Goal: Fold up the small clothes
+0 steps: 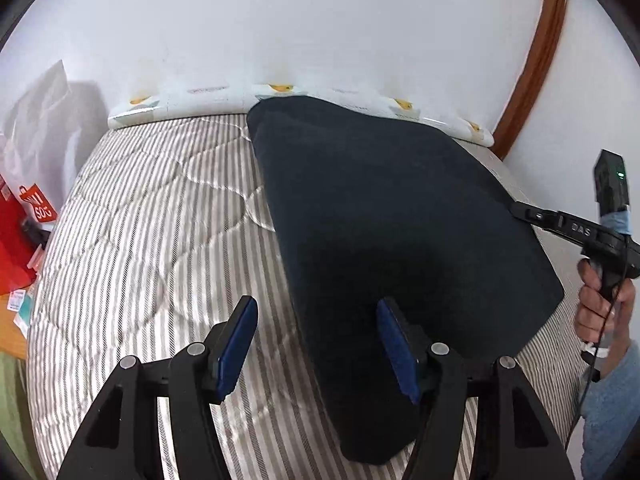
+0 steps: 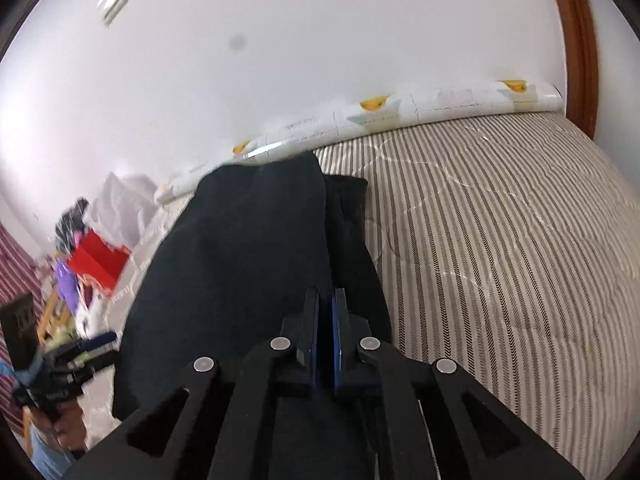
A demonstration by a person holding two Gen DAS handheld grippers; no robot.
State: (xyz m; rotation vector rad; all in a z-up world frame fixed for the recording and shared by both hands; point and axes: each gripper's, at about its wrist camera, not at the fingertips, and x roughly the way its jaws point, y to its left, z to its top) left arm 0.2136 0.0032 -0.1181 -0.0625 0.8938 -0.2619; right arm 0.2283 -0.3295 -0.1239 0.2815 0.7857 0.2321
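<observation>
Plainly soft and light, the dark cloth (image 1: 400, 220) lies from centre to right of the left view on the striped bed (image 1: 140, 220); it will sag and slide, so take it at an edge or corner. Left gripper (image 1: 318, 344) gapes, holding nothing. Right gripper (image 2: 325, 336) is clenched, seemingly on a cloth fold, though blur hides it.

Striped quilt (image 1: 152, 216), red bag (image 1: 16, 236)

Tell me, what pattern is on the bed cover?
Grey-and-white stripes on the bed cover; right wrist view.
</observation>
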